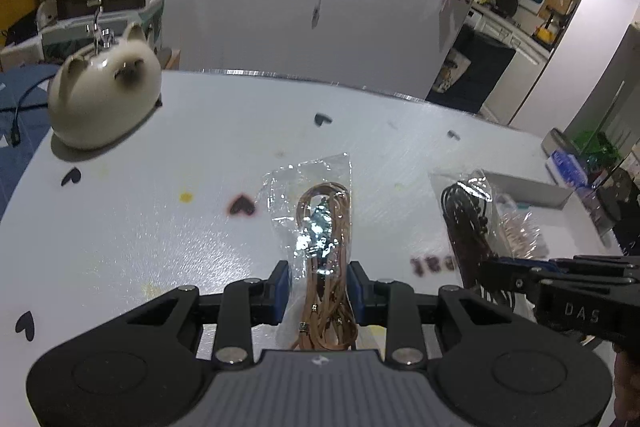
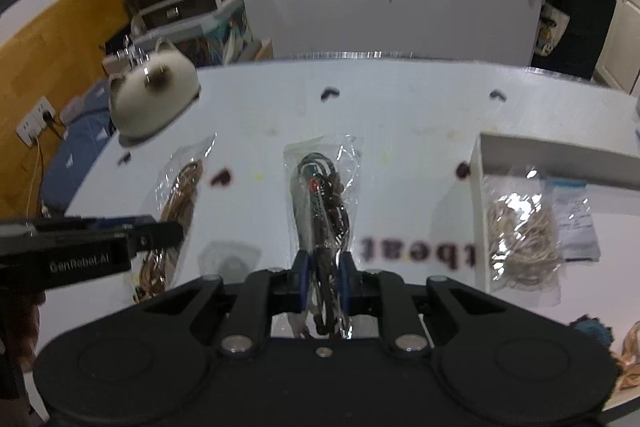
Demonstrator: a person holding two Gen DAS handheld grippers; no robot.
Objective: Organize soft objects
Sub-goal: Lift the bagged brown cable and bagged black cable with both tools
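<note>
My left gripper (image 1: 319,287) is shut on a clear bag of tan cord (image 1: 322,227), held above the white table (image 1: 160,227). My right gripper (image 2: 323,275) is shut on a clear bag of dark cord (image 2: 324,199), also above the table. Each gripper shows in the other's view: the right one (image 1: 496,269) with its dark-cord bag (image 1: 468,227) at the right edge, the left one (image 2: 160,229) with the tan-cord bag (image 2: 180,195) at the left. A white box (image 2: 478,211) to the right holds a bag of pale cord (image 2: 520,239).
A cream cat-shaped plush (image 1: 104,95) sits at the table's far left corner. The tablecloth carries black heart prints (image 1: 241,206) and lettering (image 2: 416,251). A paper packet (image 2: 576,219) lies in the box. More soft items (image 2: 628,351) lie at the near right edge.
</note>
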